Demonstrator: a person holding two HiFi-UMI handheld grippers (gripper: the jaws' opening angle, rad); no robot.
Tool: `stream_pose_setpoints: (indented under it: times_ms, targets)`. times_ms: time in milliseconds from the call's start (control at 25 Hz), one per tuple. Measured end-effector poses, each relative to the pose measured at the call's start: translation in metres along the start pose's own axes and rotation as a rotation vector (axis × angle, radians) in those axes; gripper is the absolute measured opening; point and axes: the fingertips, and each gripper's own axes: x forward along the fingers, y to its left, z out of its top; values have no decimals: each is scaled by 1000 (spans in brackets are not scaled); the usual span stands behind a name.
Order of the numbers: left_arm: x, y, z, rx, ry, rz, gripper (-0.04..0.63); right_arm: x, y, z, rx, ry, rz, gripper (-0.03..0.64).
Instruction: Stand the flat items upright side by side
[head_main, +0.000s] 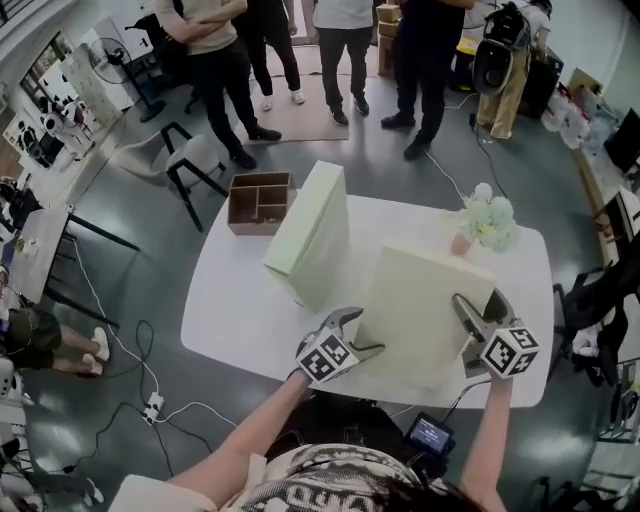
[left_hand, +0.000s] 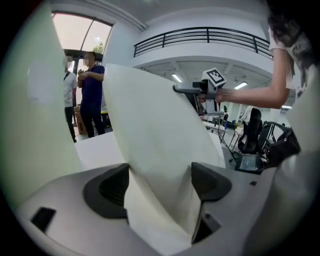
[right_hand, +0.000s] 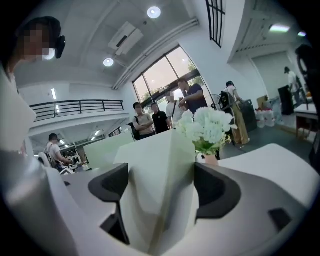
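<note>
Two flat pale boxes are on the white table (head_main: 230, 310). The pale green box (head_main: 310, 235) stands on edge at mid-table, leaning a little. To its right the cream box (head_main: 425, 310) is held upright near the front edge. My left gripper (head_main: 345, 335) is shut on its left edge and my right gripper (head_main: 475, 325) on its right edge. The left gripper view has the cream box (left_hand: 160, 150) filling the gap in the left gripper (left_hand: 160, 182), with the green box (left_hand: 35, 100) at far left. In the right gripper view the box's edge (right_hand: 160, 170) sits in the right gripper (right_hand: 160, 185).
White flowers in a pink pot (head_main: 487, 220) stand just behind the cream box, seen also as the flowers (right_hand: 207, 125). A brown divided cardboard tray (head_main: 260, 202) sits at the table's far left corner. Several people stand beyond the table; chairs and cables lie left.
</note>
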Motion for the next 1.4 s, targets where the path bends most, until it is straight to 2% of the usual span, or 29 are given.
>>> stream_pose_setpoints:
  times_ms: [240, 360, 480, 640, 760, 1080, 1240, 1400]
  targets:
    - [10, 15, 22, 196, -13, 32, 396, -41, 17, 24, -72, -135, -68, 387]
    - [16, 23, 31, 278, -17, 80, 394, -61, 33, 33, -127, -186, -72, 372]
    - [22, 33, 35, 330, -7, 135, 393, -74, 53, 33, -195, -189, -56, 357]
    - [30, 38, 37, 360, -6, 147, 391, -86, 68, 24, -232, -166, -63, 350]
    - [33, 37, 33, 367, -15, 141, 391, -92, 77, 15, -244, -155, -57, 350]
    - [32, 38, 28, 302, -39, 114, 385, -94, 86, 6, -312, -84, -37, 351]
    - [31, 39, 29, 243, -63, 106, 379, -93, 74, -14, -363, 49, 11, 373]
    - [28, 39, 28, 232, -61, 110, 374, -90, 54, -46, -373, 207, 68, 379]
